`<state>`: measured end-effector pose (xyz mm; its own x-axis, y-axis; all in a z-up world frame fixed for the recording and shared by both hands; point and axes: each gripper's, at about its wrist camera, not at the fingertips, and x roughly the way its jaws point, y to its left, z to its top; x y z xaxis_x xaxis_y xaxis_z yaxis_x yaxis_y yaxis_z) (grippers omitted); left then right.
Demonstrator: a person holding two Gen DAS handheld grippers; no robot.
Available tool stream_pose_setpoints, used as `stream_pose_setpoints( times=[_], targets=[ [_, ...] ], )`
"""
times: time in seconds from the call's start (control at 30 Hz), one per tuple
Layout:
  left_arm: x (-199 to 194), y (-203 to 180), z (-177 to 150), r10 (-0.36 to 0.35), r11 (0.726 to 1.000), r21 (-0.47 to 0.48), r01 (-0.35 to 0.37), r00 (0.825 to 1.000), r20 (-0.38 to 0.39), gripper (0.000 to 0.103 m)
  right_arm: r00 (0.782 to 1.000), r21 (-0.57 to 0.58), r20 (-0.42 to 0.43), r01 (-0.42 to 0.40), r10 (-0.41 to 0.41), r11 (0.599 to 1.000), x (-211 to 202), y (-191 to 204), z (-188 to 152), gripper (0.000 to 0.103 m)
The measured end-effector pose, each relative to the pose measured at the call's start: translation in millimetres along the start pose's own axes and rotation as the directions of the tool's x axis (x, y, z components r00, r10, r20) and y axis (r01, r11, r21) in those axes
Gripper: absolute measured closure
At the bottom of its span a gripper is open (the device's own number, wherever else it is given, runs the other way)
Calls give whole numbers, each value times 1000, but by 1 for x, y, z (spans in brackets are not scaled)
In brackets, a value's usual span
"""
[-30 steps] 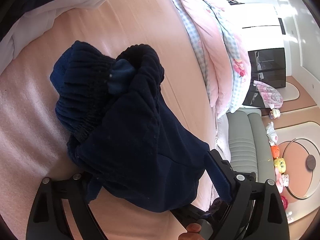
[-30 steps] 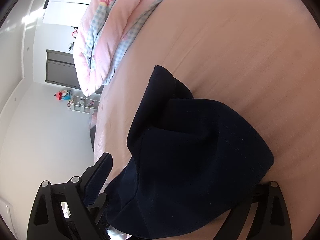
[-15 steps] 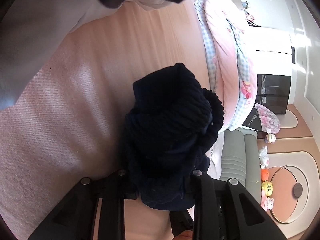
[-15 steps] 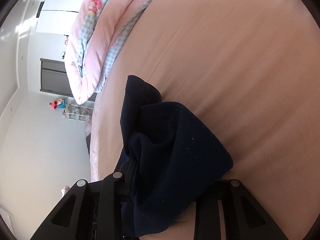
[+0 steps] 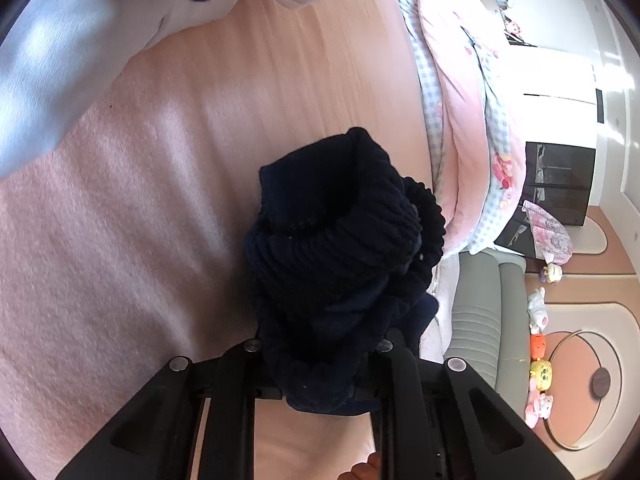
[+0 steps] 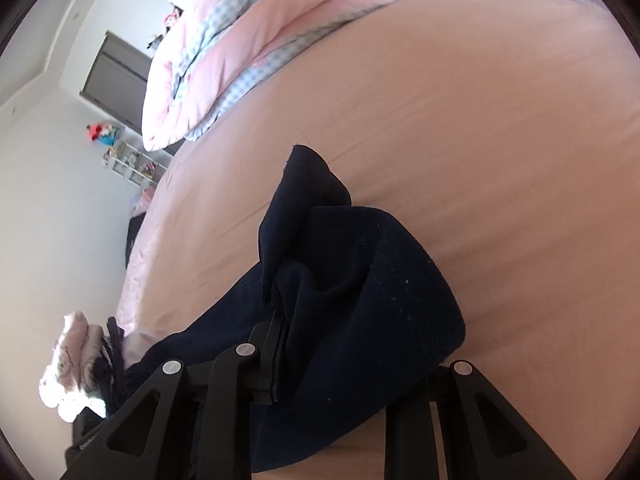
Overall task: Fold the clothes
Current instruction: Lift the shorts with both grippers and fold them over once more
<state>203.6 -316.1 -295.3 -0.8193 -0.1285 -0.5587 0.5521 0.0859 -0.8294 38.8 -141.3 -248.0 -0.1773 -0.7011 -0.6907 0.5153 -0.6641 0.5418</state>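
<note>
Both tools are clamping the navy garment (image 5: 344, 264) above the bed (image 5: 132, 216), the left tool (image 5: 320, 364) pinching its ribbed waistband, the right tool (image 6: 352, 364) gripping plain cloth, so the garment is stretching lengthwise between them.

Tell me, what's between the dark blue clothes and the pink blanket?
In the right wrist view, only bare pink bedsheet lies between the dark blue clothes and the pink blanket. Nothing else sits on that stretch.
</note>
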Motion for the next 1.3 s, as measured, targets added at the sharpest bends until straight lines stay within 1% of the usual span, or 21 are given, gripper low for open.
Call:
stream_pose_setpoints(
  times=[0.07, 0.13, 0.2, 0.3, 0.37, 0.47, 0.53, 0.63, 0.7, 0.8, 0.83, 0.87, 0.93, 1.0, 1.17, 1.23, 1.3],
  targets=[
    [1, -6, -6, 12, 999, 34, -12, 1000, -8, 87, 998, -109, 38, 63, -59, 992, -12, 13, 1, 82],
    [2, -13, -11, 25, 997, 69, -24, 1000, -16, 88, 991, -206, 74, 124, -111, 971, -25, 25, 1, 82],
    [3, -19, -17, 38, 994, 103, -35, 999, -23, 88, 983, -276, 96, 177, -156, 945, -37, 30, 1, 82],
    [11, -26, -24, 63, 987, 149, -55, 997, -47, 88, 968, -347, 126, 249, -218, 904, -51, 31, -1, 82],
    [17, -26, -28, 79, 985, 159, -68, 995, -61, 88, 954, -410, 150, 299, -259, 862, -52, 36, -7, 82],
    [19, -23, -28, 66, 988, 145, -56, 996, -64, 88, 929, -504, 193, 370, -315, 781, -52, 46, -18, 82],
    [20, -21, -25, 49, 991, 131, -39, 996, -76, 88, 905, -577, 249, 425, -345, 698, -50, 56, -28, 82],
    [21, -17, -22, 15, 995, 98, -6, 996, -93, 87, 875, -664, 337, 483, -348, 571, -52, 71, -47, 82],
    [21, -15, -21, -8, 996, 84, 17, 995, -102, 87, 859, -697, 375, 509, -349, 505, -49, 79, -55, 82],
    [19, -20, -24, -8, 993, 118, 21, 994, -109, 87, 836, -734, 425, 543, -348, 408, -43, 90, -67, 82],
    [16, -19, -26, 2, 989, 146, 13, 994, -106, 87, 828, -744, 442, 553, -346, 375, -41, 93, -71, 82],
    [13, -17, -27, 12, 985, 174, 6, 995, -102, 87, 824, -752, 450, 557, -344, 353, -39, 96, -74, 82],
    [5, -8, -32, 23, 977, 213, -2, 995, -96, 87, 824, -766, 455, 555, -337, 323, -35, 103, -81, 82],
    [-1, 2, -37, 17, 976, 217, 4, 995, -95, 87, 832, -780, 451, 543, -323, 310, -32, 109, -85, 82],
    [-4, 15, -32, -24, 984, 172, 45, 992, -126, 88, 858, -813, 426, 503, -287, 295, -28, 123, -98, 82],
    [-5, 18, -32, -39, 986, 156, 60, 990, -137, 89, 857, -816, 430, 503, -283, 284, -25, 125, -100, 82],
    [-5, 19, -32, -51, 987, 144, 72, 988, -145, 89, 864, -820, 420, 492, -278, 293, -24, 126, -99, 82]
  ],
)
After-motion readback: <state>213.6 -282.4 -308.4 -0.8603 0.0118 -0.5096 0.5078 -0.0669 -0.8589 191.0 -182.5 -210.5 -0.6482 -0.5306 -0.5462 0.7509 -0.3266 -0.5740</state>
